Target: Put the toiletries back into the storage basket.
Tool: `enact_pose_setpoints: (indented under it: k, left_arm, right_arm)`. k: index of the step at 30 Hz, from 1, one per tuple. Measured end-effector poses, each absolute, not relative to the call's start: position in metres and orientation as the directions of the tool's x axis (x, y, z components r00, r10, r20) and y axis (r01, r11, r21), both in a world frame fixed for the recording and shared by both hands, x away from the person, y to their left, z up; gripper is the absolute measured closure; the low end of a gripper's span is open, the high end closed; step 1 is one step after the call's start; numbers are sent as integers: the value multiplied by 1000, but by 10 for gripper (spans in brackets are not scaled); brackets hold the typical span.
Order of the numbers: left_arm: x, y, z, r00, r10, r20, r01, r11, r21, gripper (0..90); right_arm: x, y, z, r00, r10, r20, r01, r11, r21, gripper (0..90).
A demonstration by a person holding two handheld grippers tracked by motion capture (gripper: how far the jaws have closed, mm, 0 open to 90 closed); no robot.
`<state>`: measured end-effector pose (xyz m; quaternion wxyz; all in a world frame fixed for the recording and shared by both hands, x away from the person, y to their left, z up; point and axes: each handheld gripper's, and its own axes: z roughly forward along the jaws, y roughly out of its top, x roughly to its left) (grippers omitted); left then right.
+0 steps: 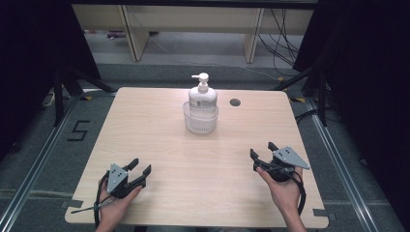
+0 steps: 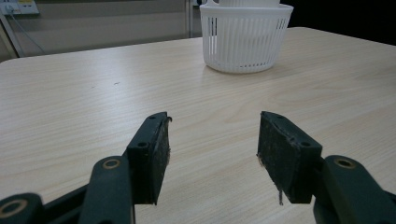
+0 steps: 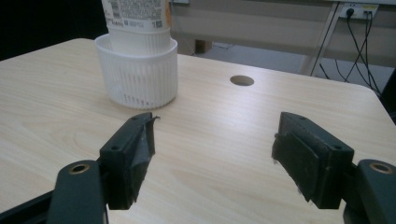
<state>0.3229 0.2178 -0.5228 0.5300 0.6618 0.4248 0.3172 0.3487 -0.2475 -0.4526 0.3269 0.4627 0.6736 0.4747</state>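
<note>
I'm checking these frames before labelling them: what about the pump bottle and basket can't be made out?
- Pump bottle label: too small to read in the high view; cut off by the top edge in the right gripper view.
- Bottle's lower part: hidden by the white basket wall.
- Pump head: cut off in the left gripper view.

Pump bottle (image 3: 136, 16) top cut off; label text unreadable.

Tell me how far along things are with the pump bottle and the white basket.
Already done, by the look of it: the pump bottle stands upright inside the white basket at the far middle of the table. In hand: nothing. The left gripper and right gripper rest near the table's front edge, jaws open and empty, apart from the basket. Left: any reach or grasp on bottle or basket has not begun.
</note>
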Motion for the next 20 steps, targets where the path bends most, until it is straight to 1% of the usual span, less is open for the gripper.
enact_pose_setpoints:
  k: [2, 3, 4, 5, 6, 7, 8, 9, 10, 11, 13, 14, 15, 16, 17, 19, 20]
  left_arm:
    - [323, 218, -523, 441, 897, -26, 223, -81, 971, 429]
    - [323, 218, -523, 440, 897, -27, 224, -81, 971, 428]
    - [323, 218, -523, 441, 897, -28, 223, -79, 972, 428]
    - [323, 218, -523, 440, 897, -27, 223, -81, 971, 428]
    - [323, 218, -523, 440, 897, -26, 223, -81, 971, 428]
    - [323, 218, -523, 440, 897, -27, 223, -81, 971, 429]
    - [323, 218, -523, 440, 897, -26, 223, -81, 971, 428]
    - [323, 218, -523, 440, 898, -26, 223, -81, 971, 428]
    - [323, 218, -523, 440, 898, -26, 224, -81, 971, 428]
    - [323, 218, -523, 441, 897, -26, 224, -82, 971, 428]
    - [323, 218, -523, 442, 897, -28, 224, -80, 971, 428]
    - [323, 218, -523, 442, 897, -28, 224, -80, 971, 428]
    - [323, 218, -523, 442, 897, -29, 224, -79, 971, 428]
    - [323, 218, -523, 442, 897, -29, 225, -79, 971, 428]
    - [323, 218, -523, 442, 896, -29, 224, -79, 971, 428]
    - [323, 218, -523, 443, 896, -29, 224, -79, 971, 428]
    - [323, 218, -523, 442, 896, -31, 226, -78, 971, 428]
  right_arm:
    - [346, -250, -459, -375, 927, -6, 305, 129, 943, 292]
    - [342, -249, -462, -352, 936, 13, 322, 108, 941, 292]
    - [341, -252, -464, -371, 928, -23, 308, 146, 940, 292]
    - [339, -252, -467, -367, 930, -21, 312, 144, 939, 292]
    - [337, -251, -471, -370, 929, 9, 324, 120, 938, 292]
    - [336, -253, -474, -378, 926, -12, 313, 140, 940, 293]
    - [333, -252, -476, -362, 932, 17, 341, 116, 933, 292]
    - [333, -253, -479, -367, 930, 16, 334, 116, 935, 292]
    - [331, -252, -481, -349, 936, 52, 351, 79, 933, 293]
    - [333, -257, -482, -376, 926, -8, 318, 137, 938, 294]
    - [331, -256, -484, -361, 933, -12, 336, 142, 931, 293]
    - [330, -256, -485, -355, 934, 22, 333, 104, 937, 293]
    - [329, -256, -485, -349, 937, 22, 345, 106, 933, 293]
    - [329, -258, -485, -347, 938, 1, 336, 123, 934, 293]
    - [329, -257, -487, -338, 941, 12, 335, 108, 936, 293]
    - [330, -258, -488, -351, 936, 5, 331, 119, 936, 293]
    - [329, -259, -488, -350, 937, 3, 349, 128, 929, 293]
